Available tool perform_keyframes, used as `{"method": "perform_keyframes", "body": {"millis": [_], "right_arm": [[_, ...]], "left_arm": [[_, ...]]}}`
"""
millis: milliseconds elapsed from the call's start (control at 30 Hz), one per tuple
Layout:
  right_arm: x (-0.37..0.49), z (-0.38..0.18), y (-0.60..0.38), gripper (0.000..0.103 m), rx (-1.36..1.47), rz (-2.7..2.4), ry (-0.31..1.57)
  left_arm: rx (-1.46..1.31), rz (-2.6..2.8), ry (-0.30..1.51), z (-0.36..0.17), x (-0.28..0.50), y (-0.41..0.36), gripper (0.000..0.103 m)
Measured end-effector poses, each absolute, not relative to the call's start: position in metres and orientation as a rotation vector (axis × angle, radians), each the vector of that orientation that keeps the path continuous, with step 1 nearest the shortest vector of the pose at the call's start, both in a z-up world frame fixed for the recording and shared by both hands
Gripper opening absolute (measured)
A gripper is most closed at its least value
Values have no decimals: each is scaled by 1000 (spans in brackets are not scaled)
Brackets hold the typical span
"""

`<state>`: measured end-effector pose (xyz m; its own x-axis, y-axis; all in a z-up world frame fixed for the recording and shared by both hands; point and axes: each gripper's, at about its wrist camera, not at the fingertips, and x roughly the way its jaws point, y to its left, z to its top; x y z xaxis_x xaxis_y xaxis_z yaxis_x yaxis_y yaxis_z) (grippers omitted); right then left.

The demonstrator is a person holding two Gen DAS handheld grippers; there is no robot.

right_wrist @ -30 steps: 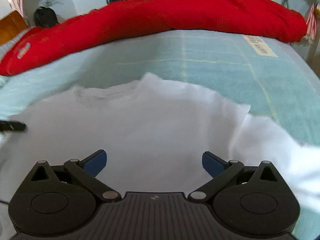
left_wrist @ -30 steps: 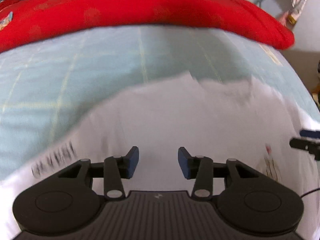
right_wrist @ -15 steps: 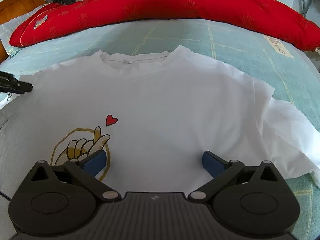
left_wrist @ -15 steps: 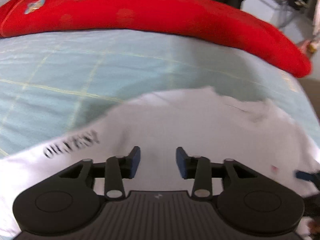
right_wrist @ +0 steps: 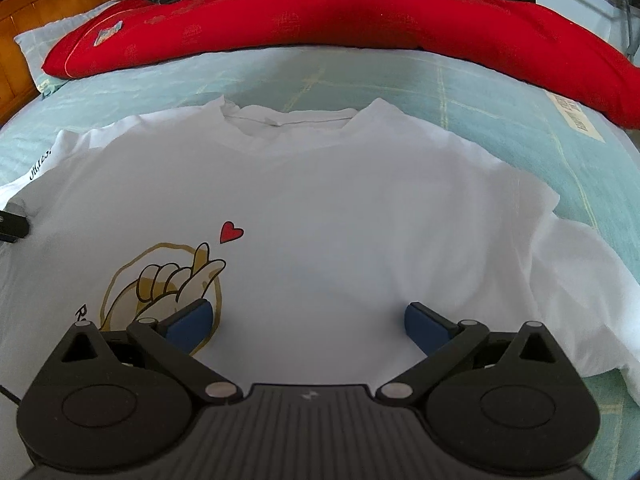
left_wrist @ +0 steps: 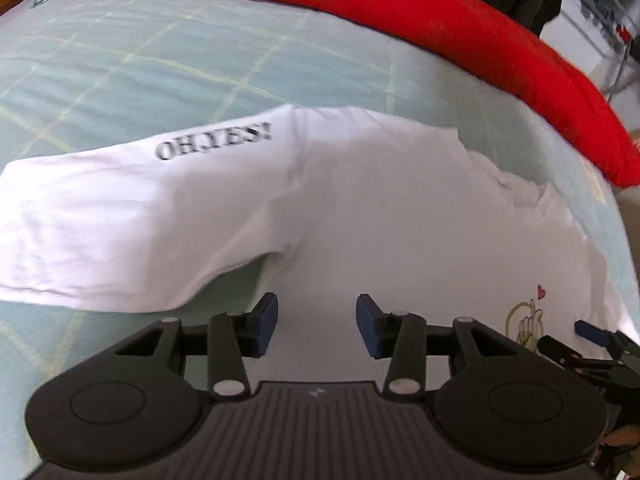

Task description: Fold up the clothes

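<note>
White T-shirt is lying face up and spread flat on the pale green checked bedsheet, collar pointing toward the long red bolster at the far edge of the bed. Printed finger-heart graphic with a small red heart is showing on the chest. One sleeve is lying out over the sheet, lettered "OH,YES!" (slightly blurred in the left wrist view).

Left gripper is hovering over the shirt body just beside the armpit of that sleeve, its blue pads standing partly apart and holding nothing. Right gripper is hovering over the lower chest, jaws spread wide, empty, with one pad overlapping the graphic in view. Opposite sleeve is lying rumpled at the right.
</note>
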<state>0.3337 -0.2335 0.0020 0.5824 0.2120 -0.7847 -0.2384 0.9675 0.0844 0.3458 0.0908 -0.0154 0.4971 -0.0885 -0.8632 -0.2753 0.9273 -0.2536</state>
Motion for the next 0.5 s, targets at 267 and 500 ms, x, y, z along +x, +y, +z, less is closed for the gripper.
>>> {"method": "perform_keyframes", "body": {"millis": [267, 500], "right_arm": [[339, 27, -203, 103, 31, 260, 899], [345, 45, -168, 103, 78, 273, 892]], "left_arm": [[-590, 220, 1005, -22, 305, 162, 41], [-896, 385, 894, -39, 264, 245, 41]]}}
